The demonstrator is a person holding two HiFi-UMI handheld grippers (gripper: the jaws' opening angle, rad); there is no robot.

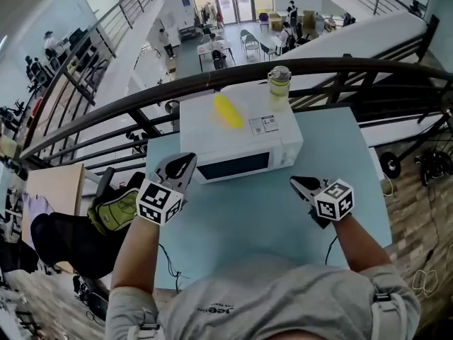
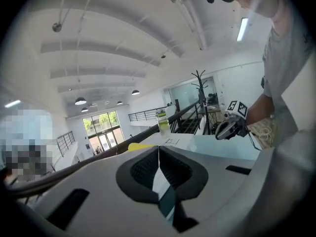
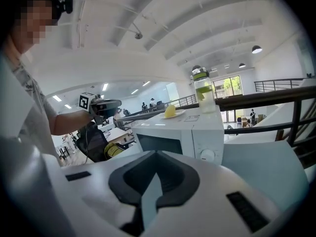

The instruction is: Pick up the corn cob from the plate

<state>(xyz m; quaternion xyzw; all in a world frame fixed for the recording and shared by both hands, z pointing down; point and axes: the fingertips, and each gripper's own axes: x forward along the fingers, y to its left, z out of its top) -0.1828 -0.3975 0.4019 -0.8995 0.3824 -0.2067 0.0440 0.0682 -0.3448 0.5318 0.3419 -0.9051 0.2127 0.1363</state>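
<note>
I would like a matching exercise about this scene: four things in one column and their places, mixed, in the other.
1 corn cob
2 bottle
3 microwave
4 green bag

A on the blue table
B beside the table, at its left
C on a plate
D upright on the microwave's top, far right corner

Pairs: 1-C, 2-D, 3-A, 4-B
</note>
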